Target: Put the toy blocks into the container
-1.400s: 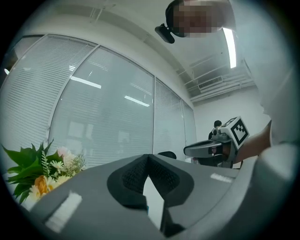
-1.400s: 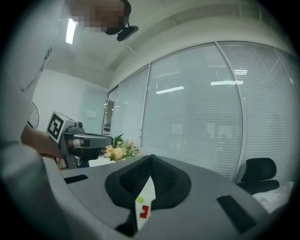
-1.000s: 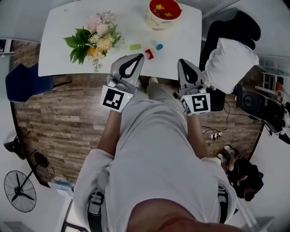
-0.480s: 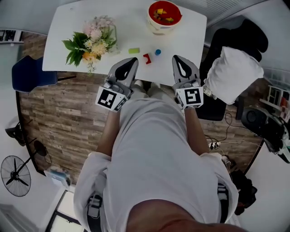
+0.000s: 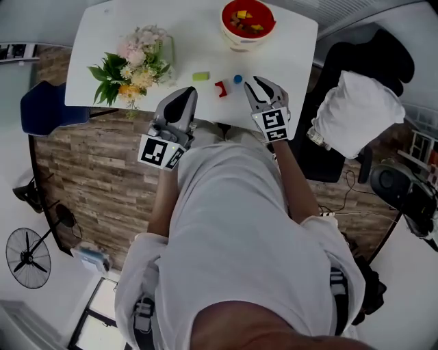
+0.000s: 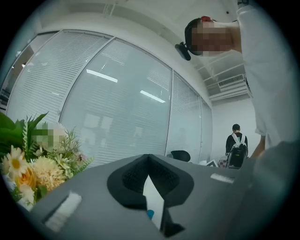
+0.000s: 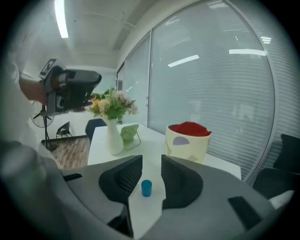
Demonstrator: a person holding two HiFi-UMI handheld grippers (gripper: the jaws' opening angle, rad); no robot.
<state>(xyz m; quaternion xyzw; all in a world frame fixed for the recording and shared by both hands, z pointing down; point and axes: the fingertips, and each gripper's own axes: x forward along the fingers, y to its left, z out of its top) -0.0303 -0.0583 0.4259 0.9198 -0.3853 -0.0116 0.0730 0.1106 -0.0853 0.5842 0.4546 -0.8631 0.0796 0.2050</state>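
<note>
Left hand-held gripper (image 5: 185, 94), jaws together; toy blocks (image 5: 245, 15) in container (image 5: 238, 36)

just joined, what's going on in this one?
A person is clearing toy blocks off a white table into the red-lined container. The right tool has just been opening and is lined up on the blue block, not gripping it yet. The left tool is shut and empty. The green block and red block lie loose nearby.

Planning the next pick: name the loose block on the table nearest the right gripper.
The blue block, just ahead of the right gripper, whose jaws have just been opening, nothing between them. The red block and green block lie farther left.
</note>
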